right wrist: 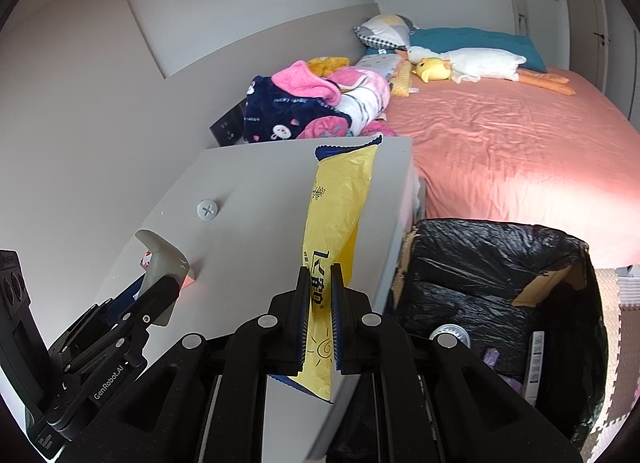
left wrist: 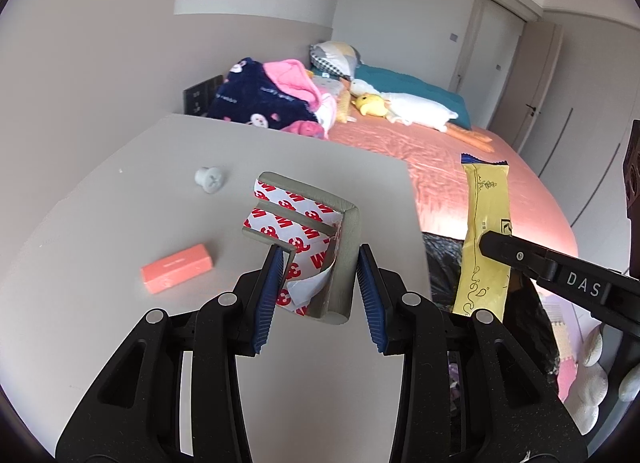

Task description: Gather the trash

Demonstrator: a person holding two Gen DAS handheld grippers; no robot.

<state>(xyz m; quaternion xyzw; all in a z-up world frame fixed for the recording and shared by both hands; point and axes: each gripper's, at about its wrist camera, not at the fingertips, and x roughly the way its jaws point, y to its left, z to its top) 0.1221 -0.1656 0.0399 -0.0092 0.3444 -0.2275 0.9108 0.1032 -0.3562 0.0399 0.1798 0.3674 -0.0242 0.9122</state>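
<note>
The left claw (left wrist: 320, 267) gripped a foam guard (left wrist: 340, 255) over the desk (left wrist: 100, 223); the right claw (right wrist: 320, 295) clenched a yellow wrapper (right wrist: 336, 203).

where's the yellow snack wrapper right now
The yellow snack wrapper stands upright, clamped in the right gripper, over the right edge of the grey table, just left of the black-lined trash box. In the left wrist view it appears at right.

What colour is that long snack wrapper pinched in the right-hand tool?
The snack wrapper is yellow with dark blue ends; the right wrist view shows it best.
</note>
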